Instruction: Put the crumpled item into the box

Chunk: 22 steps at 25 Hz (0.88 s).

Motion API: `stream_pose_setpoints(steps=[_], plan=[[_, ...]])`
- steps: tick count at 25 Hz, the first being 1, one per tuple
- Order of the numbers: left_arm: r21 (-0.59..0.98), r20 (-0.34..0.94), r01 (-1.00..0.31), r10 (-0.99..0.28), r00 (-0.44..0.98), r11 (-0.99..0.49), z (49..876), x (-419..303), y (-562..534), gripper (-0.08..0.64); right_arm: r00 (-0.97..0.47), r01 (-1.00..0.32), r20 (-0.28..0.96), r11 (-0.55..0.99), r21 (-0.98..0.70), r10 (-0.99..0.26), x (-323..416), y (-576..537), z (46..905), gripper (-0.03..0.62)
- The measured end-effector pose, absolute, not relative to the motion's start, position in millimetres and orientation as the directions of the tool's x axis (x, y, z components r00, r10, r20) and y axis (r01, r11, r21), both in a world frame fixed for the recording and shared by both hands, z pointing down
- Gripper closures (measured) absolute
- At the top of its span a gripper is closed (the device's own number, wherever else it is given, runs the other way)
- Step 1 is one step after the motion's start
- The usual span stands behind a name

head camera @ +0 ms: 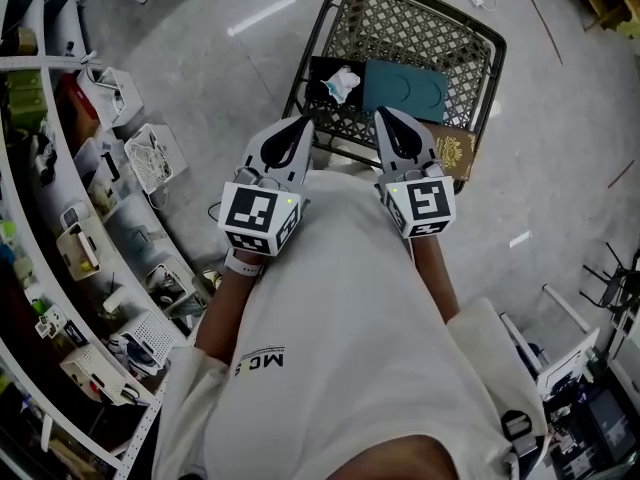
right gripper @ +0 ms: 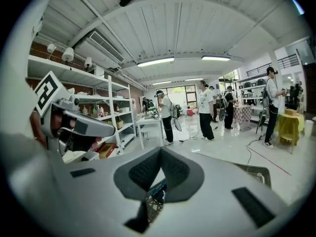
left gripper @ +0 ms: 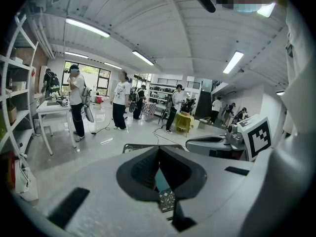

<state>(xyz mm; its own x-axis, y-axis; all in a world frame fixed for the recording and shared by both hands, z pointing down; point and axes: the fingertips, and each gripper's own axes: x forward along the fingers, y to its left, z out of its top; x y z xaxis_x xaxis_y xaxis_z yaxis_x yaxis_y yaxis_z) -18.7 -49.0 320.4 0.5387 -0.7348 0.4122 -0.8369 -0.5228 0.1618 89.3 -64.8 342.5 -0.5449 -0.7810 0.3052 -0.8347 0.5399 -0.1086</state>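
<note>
Head view: my left claw (head camera: pixel 304 124) and right claw (head camera: pixel 386 115) are pressed together, empty, by the basket (head camera: pixel 480 58). I'd spread the left and drop squarely onto the wad (head camera: pixel 341 83).

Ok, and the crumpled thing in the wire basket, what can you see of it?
The crumpled item is a small wad, white with pale blue patches, and looks like tissue or thin wrap. It lies loose on a black flat thing in the left part of the wire basket, close beside the teal box on its right. Neither the left gripper nor the right gripper touches it. Both are shut and sit nearer the person.
</note>
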Motion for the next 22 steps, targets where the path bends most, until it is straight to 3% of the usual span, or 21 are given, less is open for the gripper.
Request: stream_pose_setpoints(steps=[22], plan=[[0.172, 0.415, -0.828, -0.723, 0.552, -0.534, 322.4, -9.8, -32.4, 0.540, -0.501, -0.864, 0.326, 0.484, -0.139, -0.802, 108.6, -49.3, 347.4, 0.577]])
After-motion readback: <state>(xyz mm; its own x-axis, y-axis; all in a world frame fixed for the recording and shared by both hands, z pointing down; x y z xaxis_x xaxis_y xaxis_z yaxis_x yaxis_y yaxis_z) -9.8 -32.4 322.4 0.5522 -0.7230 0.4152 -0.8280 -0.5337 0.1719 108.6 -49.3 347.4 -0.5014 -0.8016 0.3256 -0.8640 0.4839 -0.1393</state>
